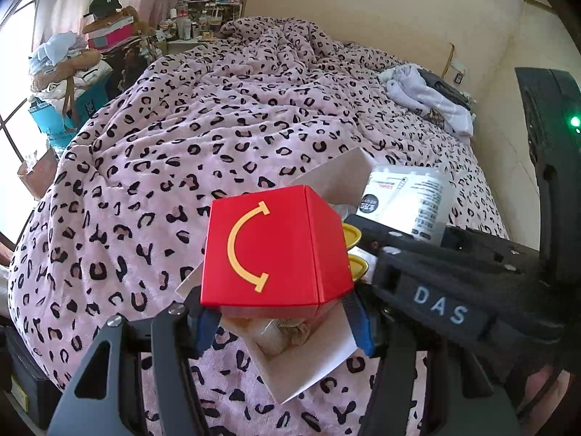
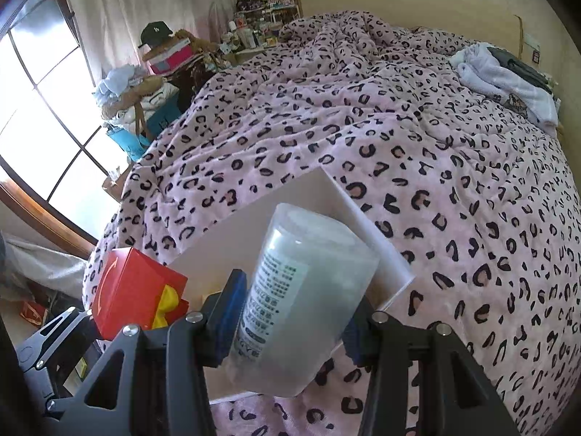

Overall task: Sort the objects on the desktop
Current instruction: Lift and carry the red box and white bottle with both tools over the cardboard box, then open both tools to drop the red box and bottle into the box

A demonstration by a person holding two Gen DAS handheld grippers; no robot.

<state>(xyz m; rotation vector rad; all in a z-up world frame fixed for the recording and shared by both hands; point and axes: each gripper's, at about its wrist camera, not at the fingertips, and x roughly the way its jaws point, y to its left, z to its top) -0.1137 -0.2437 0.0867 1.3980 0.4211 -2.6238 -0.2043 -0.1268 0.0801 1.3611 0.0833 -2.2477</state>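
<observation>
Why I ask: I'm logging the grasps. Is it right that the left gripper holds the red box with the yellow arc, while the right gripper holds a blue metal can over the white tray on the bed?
Not quite. The right gripper holds a translucent plastic container with a printed label, not a blue metal can; the right wrist view shows it. The rest stands: the left gripper holds the red box, over the white tray.

left gripper (image 1: 279, 323): black angular linkage arms w/ triangular cutouts, silver round screws at the pivots, blue pads on the fingers (image 1: 205, 328). right gripper (image 2: 290, 321): same build, black arms, silver screws, blue pads. from the left wrist view its black body carries white "das" lettering, small pale screws and a green led at the side.
</observation>
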